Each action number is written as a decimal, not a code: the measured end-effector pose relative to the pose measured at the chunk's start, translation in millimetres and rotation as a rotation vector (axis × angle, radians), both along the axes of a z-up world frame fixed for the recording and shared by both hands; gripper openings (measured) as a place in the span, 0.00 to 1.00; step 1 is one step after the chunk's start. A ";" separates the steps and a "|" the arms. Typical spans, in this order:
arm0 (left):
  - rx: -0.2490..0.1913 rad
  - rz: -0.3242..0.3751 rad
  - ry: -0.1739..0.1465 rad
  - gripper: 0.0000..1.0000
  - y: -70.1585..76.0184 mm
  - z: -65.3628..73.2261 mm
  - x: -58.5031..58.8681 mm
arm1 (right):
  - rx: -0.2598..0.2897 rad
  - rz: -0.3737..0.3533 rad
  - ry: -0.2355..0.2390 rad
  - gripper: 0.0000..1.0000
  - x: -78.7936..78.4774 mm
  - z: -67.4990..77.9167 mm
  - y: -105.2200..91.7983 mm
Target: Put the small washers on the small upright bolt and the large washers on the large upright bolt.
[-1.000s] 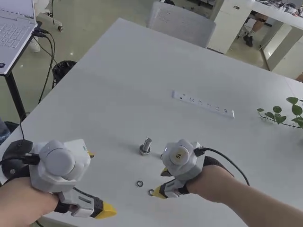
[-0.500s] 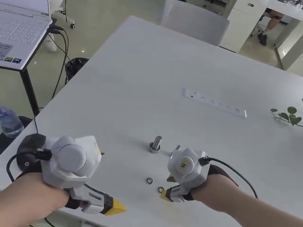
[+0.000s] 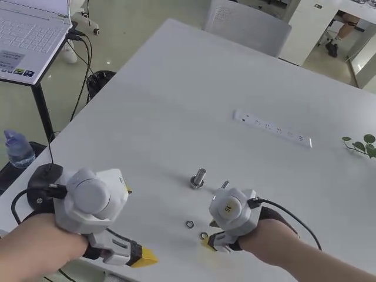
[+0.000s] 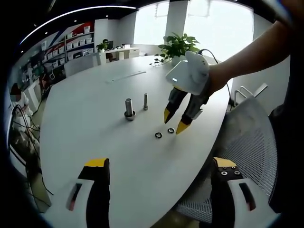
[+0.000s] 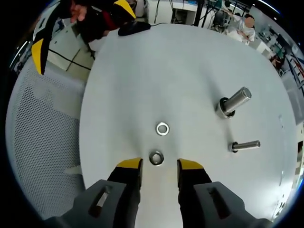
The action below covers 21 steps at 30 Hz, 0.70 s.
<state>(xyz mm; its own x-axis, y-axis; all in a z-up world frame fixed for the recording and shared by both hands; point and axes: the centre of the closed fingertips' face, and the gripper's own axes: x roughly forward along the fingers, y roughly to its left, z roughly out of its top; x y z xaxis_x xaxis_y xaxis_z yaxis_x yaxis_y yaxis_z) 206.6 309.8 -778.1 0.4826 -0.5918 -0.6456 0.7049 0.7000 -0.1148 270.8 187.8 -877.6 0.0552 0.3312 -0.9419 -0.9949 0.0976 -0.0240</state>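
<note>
Between the yellow tips of the right gripper (image 5: 159, 166), whose jaws stood moderately apart and pinched nothing, a small silver metal ring washer (image 5: 156, 157) lay flat on the white tabletop (image 5: 142, 71). As far as the right gripper view showed, it was clear of both tips. Just beyond it lay a second silver ring washer (image 5: 162, 128) of much the same size. Farther ahead and off to that gripper's right stood the thin silver upright bolt (image 5: 244, 145). A little past it stood the thick silver upright bolt (image 5: 232, 102). Both washers lay apart from both bolts.

Farthest from the right gripper, at the table's near edge, the left gripper (image 4: 160, 164) held its jaws spread wide and empty, well short of the washers.

Compared with a second before, the right gripper had drawn back toward the person. The thin bolt, hidden behind it then, now showed beside the thick one in the head view. Washers and bolts kept their places, and the left gripper kept much the same pose.
</note>
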 end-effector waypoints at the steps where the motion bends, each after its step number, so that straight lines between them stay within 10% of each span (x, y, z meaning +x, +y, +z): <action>1: -0.003 0.001 -0.001 0.88 -0.5 0.9 0.3 | 0.007 0.004 -0.004 0.30 -0.3 0.2 0.7; 21: -0.004 0.015 0.000 0.86 3.8 -1.8 -2.0 | -0.038 0.035 0.003 0.17 -6.1 -3.3 3.6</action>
